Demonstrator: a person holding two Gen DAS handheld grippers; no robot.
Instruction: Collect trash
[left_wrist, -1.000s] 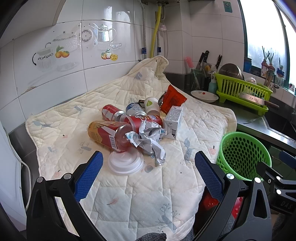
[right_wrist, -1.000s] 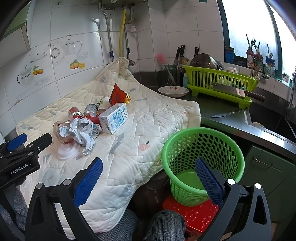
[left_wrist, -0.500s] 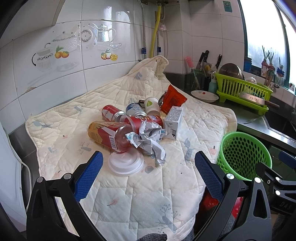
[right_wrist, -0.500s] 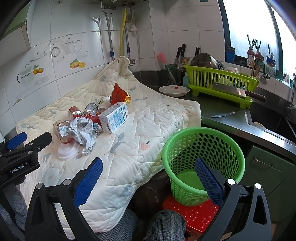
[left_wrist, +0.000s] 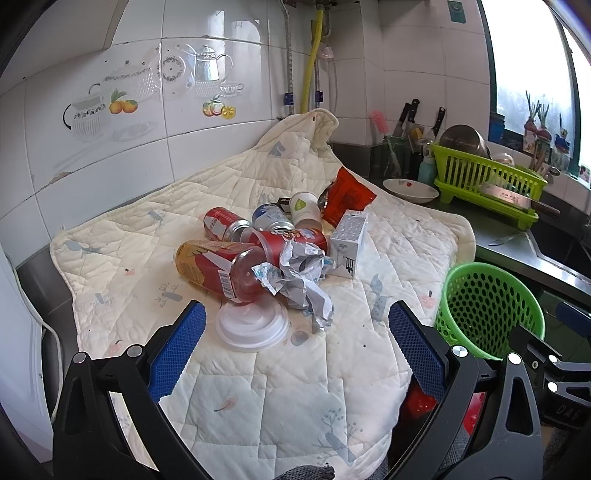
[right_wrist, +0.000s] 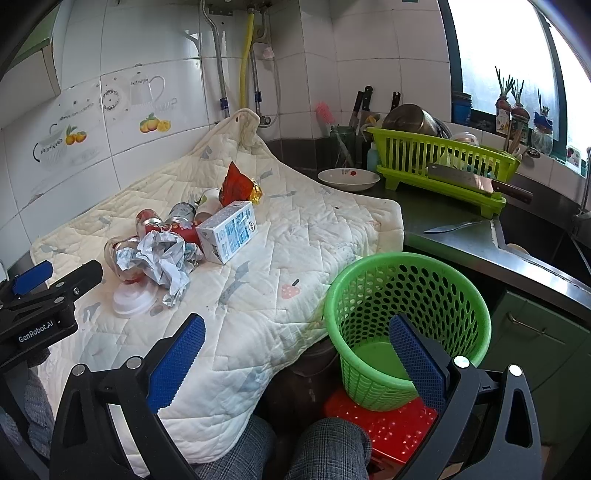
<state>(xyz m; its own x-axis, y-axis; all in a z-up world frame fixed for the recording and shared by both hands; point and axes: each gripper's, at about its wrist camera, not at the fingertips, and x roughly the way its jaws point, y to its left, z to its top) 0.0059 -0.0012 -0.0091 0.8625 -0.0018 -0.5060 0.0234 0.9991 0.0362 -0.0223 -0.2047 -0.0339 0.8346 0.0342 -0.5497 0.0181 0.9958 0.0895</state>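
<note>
A pile of trash lies on a white quilted cloth (left_wrist: 147, 236): a red and yellow tube can (left_wrist: 214, 267), crumpled foil paper (left_wrist: 299, 280), a white plastic lid (left_wrist: 251, 326), a small white carton (left_wrist: 349, 240), drink cans (left_wrist: 223, 223), a paper cup (left_wrist: 303, 208) and a red snack bag (left_wrist: 347, 194). A green mesh basket (right_wrist: 406, 321) stands off the cloth's right edge. My left gripper (left_wrist: 293, 345) is open and empty, short of the lid. My right gripper (right_wrist: 295, 354) is open and empty, above the cloth's front edge beside the basket. The carton (right_wrist: 229, 230) and foil (right_wrist: 162, 258) also show in the right wrist view.
A green dish rack (right_wrist: 439, 166) with a pot and a cleaver, a white bowl (right_wrist: 349, 177), a knife block and a loose knife (right_wrist: 450, 227) sit on the dark counter at the right. A sink lies beyond. A red stool (right_wrist: 384, 424) is under the basket. Tiled wall behind.
</note>
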